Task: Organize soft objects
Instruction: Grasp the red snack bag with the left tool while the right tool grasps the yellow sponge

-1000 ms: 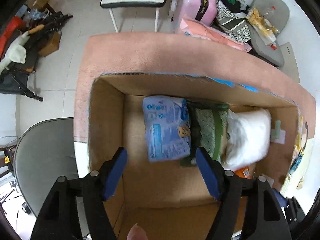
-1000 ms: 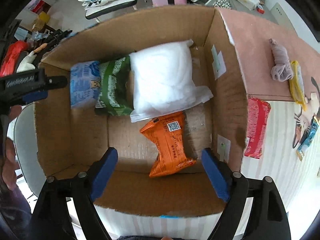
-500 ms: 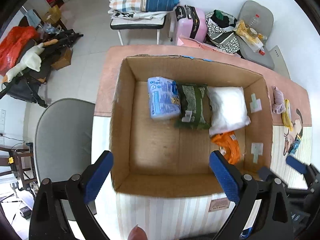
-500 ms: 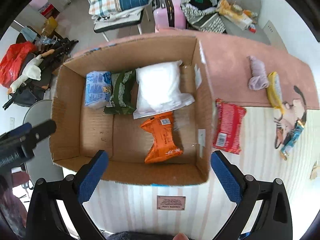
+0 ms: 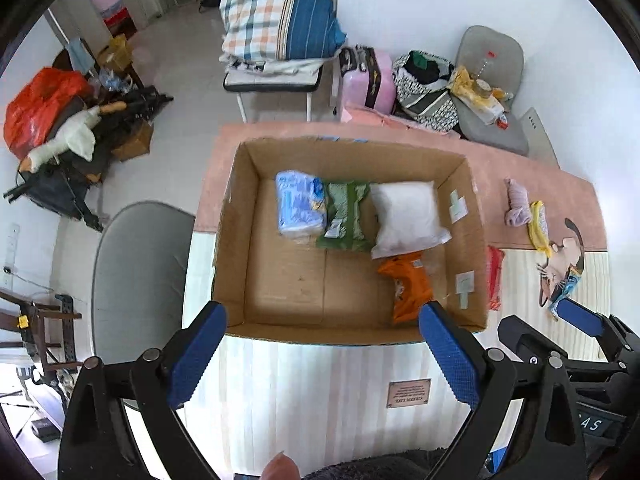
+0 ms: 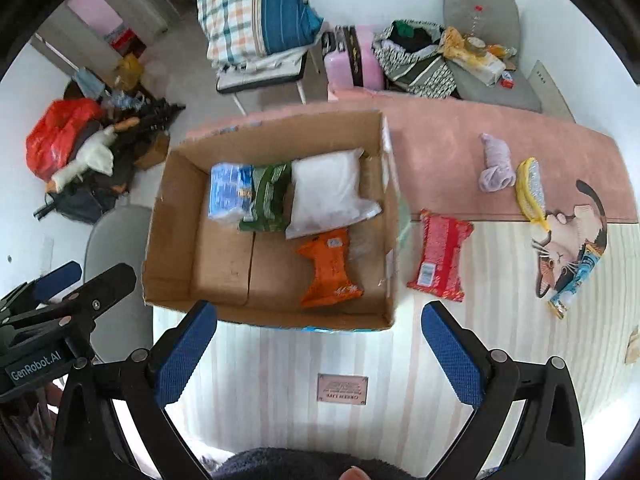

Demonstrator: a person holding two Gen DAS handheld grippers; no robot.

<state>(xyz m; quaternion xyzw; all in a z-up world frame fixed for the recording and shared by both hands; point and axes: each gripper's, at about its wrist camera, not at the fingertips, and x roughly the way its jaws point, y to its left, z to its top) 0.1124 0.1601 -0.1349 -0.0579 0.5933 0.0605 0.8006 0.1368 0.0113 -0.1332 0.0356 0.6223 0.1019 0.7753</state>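
Observation:
An open cardboard box (image 5: 230,240) (image 6: 160,236) stands on the table. Inside lie a blue pack (image 5: 298,208) (image 6: 230,192), a green pack (image 5: 344,216) (image 6: 266,198), a white pillow-like bag (image 5: 406,214) (image 6: 326,192) and an orange pack (image 5: 408,284) (image 6: 330,268). A red pack (image 6: 440,260) (image 5: 495,276) lies just right of the box. A lilac cloth roll (image 6: 496,164) (image 5: 516,206) and a yellow pouch (image 6: 530,190) (image 5: 538,228) lie further right. My left gripper (image 5: 320,356) and right gripper (image 6: 316,356) are open and empty, above the table's near edge.
A pink cloth (image 6: 448,144) covers the table's far part and a striped mat (image 6: 280,380) the near part. A cat-shaped item (image 6: 568,240) lies at the right. A grey chair (image 5: 136,276) stands left of the table. Cluttered chairs and a pink suitcase (image 5: 370,78) stand behind.
Both grippers have pulled up and back out of the box toward the table's near edge. The objects have not moved.

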